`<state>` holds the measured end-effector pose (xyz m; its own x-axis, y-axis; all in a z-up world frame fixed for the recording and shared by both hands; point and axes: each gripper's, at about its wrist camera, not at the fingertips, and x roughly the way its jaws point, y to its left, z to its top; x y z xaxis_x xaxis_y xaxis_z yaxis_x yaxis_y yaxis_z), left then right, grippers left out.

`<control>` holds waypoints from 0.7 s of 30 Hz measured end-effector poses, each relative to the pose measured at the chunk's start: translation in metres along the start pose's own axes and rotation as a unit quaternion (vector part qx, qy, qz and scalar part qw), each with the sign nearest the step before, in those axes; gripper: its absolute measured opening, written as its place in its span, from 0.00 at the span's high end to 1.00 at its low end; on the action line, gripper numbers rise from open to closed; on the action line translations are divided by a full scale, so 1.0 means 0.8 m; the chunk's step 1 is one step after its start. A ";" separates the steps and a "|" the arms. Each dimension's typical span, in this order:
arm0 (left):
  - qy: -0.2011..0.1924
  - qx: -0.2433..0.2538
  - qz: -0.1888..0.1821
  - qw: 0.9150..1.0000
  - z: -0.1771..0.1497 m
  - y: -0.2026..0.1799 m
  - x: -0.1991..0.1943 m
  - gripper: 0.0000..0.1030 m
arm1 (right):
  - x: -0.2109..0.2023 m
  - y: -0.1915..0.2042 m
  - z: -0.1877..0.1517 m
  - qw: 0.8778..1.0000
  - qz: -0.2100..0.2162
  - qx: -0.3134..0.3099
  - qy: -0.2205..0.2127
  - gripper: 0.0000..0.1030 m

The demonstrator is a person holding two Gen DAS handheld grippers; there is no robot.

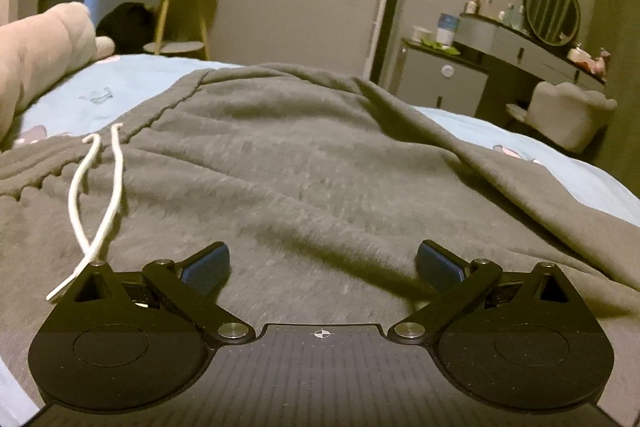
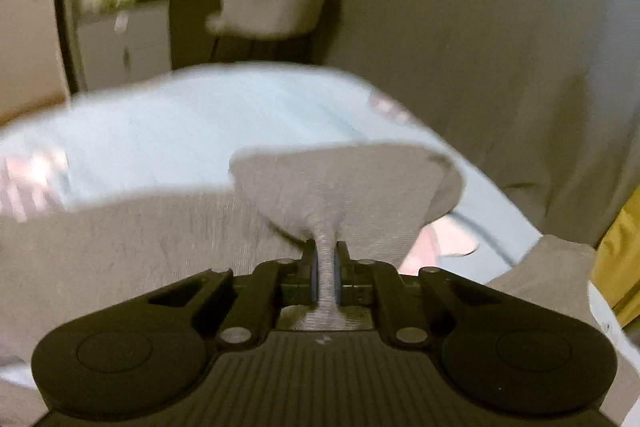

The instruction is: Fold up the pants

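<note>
Grey sweatpants (image 1: 304, 167) lie spread on a light blue bed sheet (image 1: 132, 75). Their ribbed waistband and white drawstring (image 1: 96, 195) are at the left in the left wrist view. My left gripper (image 1: 323, 263) is open wide and empty, low over the grey fabric. In the right wrist view, my right gripper (image 2: 327, 259) is shut on a bunched fold of the pants (image 2: 344, 183), holding a leg end lifted above the sheet (image 2: 180, 131). This view is blurred.
A pink pillow (image 1: 44, 43) lies at the bed's left. Beyond the bed stand a small yellow side table (image 1: 180, 11), a grey dresser with a round mirror (image 1: 552, 11) and a white chair (image 1: 568, 115). A beige curtain (image 2: 500, 47) hangs at the right.
</note>
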<state>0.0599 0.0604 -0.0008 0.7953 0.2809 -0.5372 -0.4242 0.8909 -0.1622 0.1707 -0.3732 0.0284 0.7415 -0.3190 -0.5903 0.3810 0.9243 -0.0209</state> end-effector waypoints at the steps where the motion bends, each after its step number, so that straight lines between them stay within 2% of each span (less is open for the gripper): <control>1: -0.001 -0.001 -0.002 1.000 0.001 0.001 0.000 0.00 | -0.020 -0.018 0.001 0.999 0.007 0.042 -0.020 0.93; 4: 0.008 -0.008 -0.022 1.000 0.010 0.005 0.001 0.00 | -0.075 -0.089 -0.010 0.979 0.030 0.192 -0.062 0.93; 7: 0.024 -0.009 -0.052 0.998 0.027 0.008 0.004 0.00 | -0.092 -0.143 -0.064 0.954 0.041 0.291 -0.055 0.92; 10: 0.038 -0.041 -0.078 0.995 0.057 0.011 0.011 0.00 | -0.072 -0.167 -0.117 0.951 0.020 0.309 0.000 0.92; 12: 0.042 -0.064 -0.090 0.993 0.084 0.010 0.020 0.00 | -0.056 -0.178 -0.138 0.941 0.002 0.337 0.037 0.92; 14: 0.047 -0.090 -0.105 0.989 0.111 0.006 0.033 0.00 | -0.048 -0.187 -0.136 0.933 0.013 0.359 0.031 0.91; 16: 0.056 -0.113 -0.123 0.984 0.137 -0.003 0.055 0.00 | -0.042 -0.190 -0.129 0.934 0.025 0.355 0.012 0.86; 18: 0.068 -0.124 -0.117 0.983 0.155 -0.013 0.085 0.00 | -0.031 -0.189 -0.133 0.934 0.029 0.356 0.003 0.84; 20: 0.093 -0.133 -0.110 0.981 0.164 -0.022 0.118 0.01 | -0.021 -0.198 -0.138 0.926 0.047 0.375 0.004 0.83; 21: 0.107 -0.137 -0.108 0.979 0.167 -0.027 0.134 0.08 | -0.018 -0.205 -0.146 0.921 0.058 0.384 0.000 0.83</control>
<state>0.2123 0.1192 0.0555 0.7829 -0.0097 -0.6221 -0.3803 0.7839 -0.4909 0.0336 -0.4956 -0.0539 0.8019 -0.2279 -0.5523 0.5778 0.5313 0.6196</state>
